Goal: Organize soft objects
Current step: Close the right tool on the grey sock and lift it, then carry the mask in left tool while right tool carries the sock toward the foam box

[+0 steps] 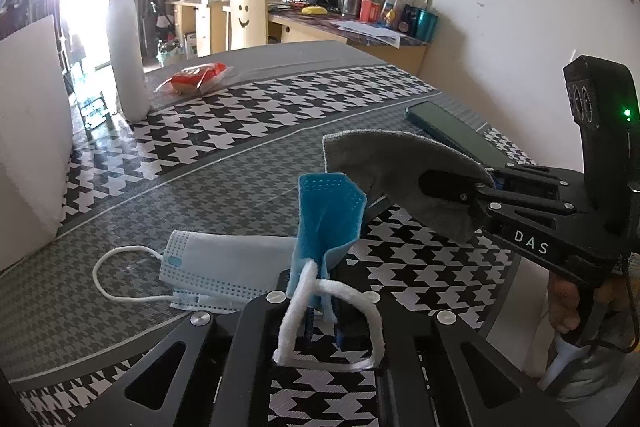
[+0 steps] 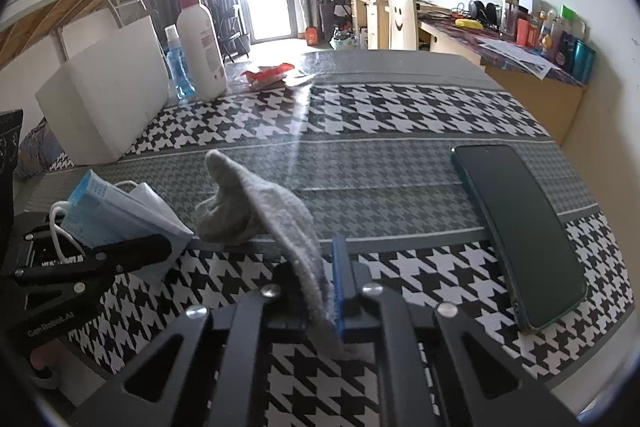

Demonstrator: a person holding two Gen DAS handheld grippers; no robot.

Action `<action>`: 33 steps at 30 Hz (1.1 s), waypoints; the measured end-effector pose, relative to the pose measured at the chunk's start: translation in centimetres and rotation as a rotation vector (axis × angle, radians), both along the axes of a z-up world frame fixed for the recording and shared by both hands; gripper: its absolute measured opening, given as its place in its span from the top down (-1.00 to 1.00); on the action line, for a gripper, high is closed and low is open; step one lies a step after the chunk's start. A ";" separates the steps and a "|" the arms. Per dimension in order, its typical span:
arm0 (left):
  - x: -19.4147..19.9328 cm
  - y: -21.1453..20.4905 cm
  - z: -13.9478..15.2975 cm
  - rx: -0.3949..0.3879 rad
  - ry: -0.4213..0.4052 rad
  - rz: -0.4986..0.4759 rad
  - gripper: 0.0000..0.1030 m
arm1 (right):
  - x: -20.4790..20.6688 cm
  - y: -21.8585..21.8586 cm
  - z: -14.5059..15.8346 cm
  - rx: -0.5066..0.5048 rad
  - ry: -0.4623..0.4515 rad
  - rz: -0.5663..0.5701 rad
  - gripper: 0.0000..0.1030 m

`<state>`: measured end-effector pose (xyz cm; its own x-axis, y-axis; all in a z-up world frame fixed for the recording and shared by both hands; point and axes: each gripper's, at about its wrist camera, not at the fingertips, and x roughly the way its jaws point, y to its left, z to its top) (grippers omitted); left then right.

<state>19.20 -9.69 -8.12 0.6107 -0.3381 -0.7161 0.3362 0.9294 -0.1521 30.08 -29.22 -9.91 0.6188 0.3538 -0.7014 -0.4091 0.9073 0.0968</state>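
- On the black-and-white houndstooth tablecloth (image 1: pixel 248 115), both tools have their jaws squeezed tight, each on something soft
- The left gripper (image 1: pixel 316 307) pinches the end of a thin blue paper face mask (image 1: pixel 326 215), which stands up from the jaws. Its white fluffy ear loop (image 1: pixel 332 311) flops over the tool. That loop could catch on the tool when the mask is let go, and then the mask would not drop
- A second pale blue face mask with a thin white string (image 1: pixel 216 267) lies flat on the cloth, just beside the held one. In the right wrist view the two look to be touching. If so, lifting one might drag the other along
- The right gripper (image 2: pixel 334 303) pinches the edge of a grey fuzzy sock-like cloth (image 2: pixel 264 207). In the right wrist view its far end seems to rest in a bunch on the table, though I cannot be sure. Only a small bit is held, so a quick pull could make it slip out
- A dark flat phone (image 2: pixel 520 235) lies near the right gripper. A swinging cloth or a wide move could bump it toward the table edge
- The two tools are close together, so they could knock each other if both move at once
- A tall white plastic bottle (image 2: pixel 202 47) stands well apart, so it looks safe
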 end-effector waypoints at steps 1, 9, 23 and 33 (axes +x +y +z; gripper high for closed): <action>-0.2 0.1 0.2 -0.002 -0.006 0.001 0.86 | -0.1 0.0 0.1 0.004 -0.005 -0.001 0.76; -1.2 0.5 1.6 0.003 -0.048 0.015 0.86 | -0.5 -0.3 1.3 0.035 -0.030 -0.013 0.76; -2.7 1.2 3.5 0.003 -0.100 0.025 0.86 | -2.0 -0.8 4.0 0.150 -0.061 -0.003 0.76; -3.6 1.7 4.3 0.005 -0.130 0.025 0.86 | -2.5 -0.5 5.1 0.159 -0.079 -0.004 0.76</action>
